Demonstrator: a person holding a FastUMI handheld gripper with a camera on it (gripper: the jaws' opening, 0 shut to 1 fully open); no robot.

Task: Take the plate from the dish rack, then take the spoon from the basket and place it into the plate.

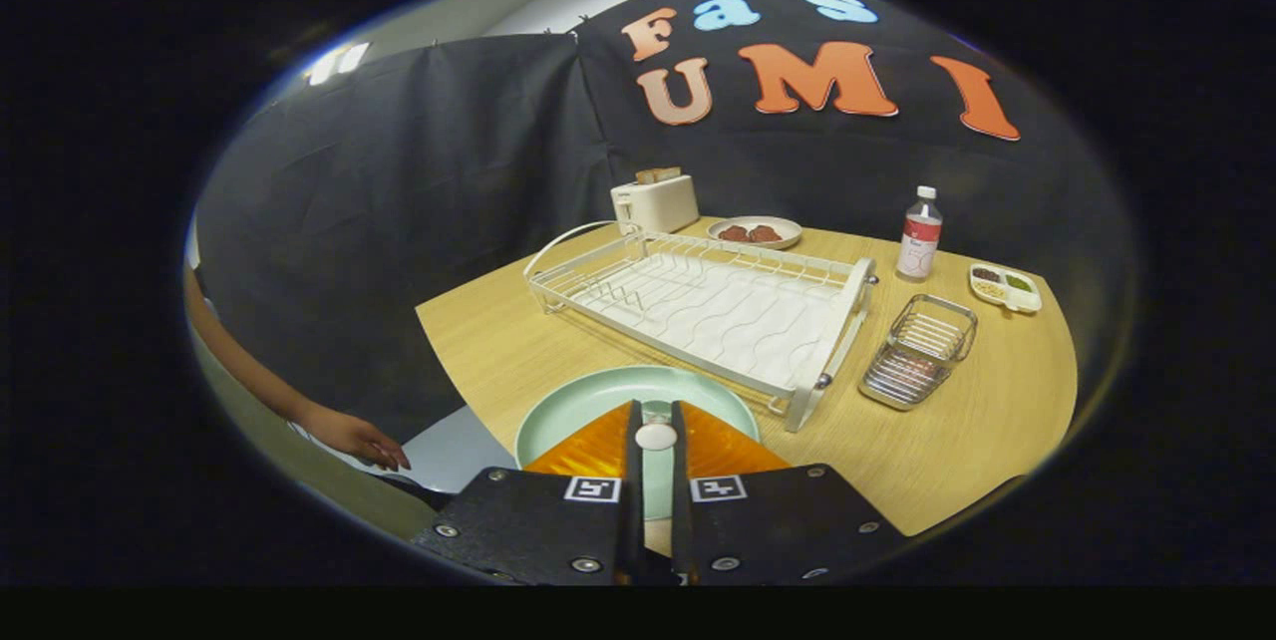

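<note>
Your gripper [656, 421] is closed on the spoon [656, 437]: both fingers press on its pale handle, whose rounded end shows in the narrow slot between them. It hangs over the near part of the mint-green plate [568, 411], which lies flat on the wooden desk [977, 421], out of the dish rack [708, 306] and just in front of the rack's near edge.

The dish rack is a white wire frame with a ribbed tray under it, and it carries no dishes. To its right, close beside its end panel, you have the small wire basket [919, 351], tilted a little on the desk.

Beyond the rack stand a cream toaster [655, 201] with a slice poking out of the top and a pale plate of brown food [755, 232]. Farther right you can see a clear bottle with a white cap [919, 233] and a small divided dish of condiments [1005, 286], both well apart from the gripper.

Off to the left, beside the desk, a person's hand [354, 439] reaches down with the fingers spread.
</note>
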